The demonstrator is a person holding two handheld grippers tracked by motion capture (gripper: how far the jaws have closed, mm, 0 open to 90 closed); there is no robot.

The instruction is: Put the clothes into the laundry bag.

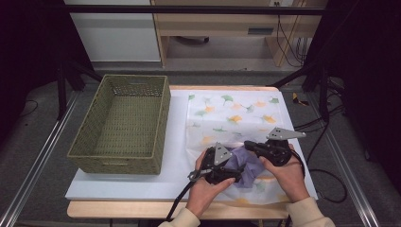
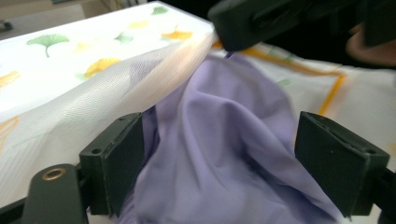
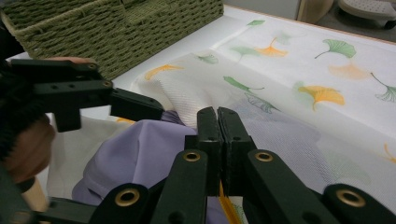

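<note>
Nearest, left gripper [image 2: 217, 161] stands open astride crumpled lilac cloth [image 2: 224, 140], while right gripper [image 3: 218, 122] pinches shut the leaf-printed mesh bag's [image 3: 289, 135] edge.

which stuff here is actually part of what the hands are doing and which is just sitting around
In the job:
- lilac cloth, bunched between the grippers
- mesh laundry bag with ginkgo-leaf print, its edge lifted
- left gripper, jaws apart around the cloth
- right gripper, shut on the bag's edge

Just there:
- green woven basket, apart at the left
- white tabletop
</note>
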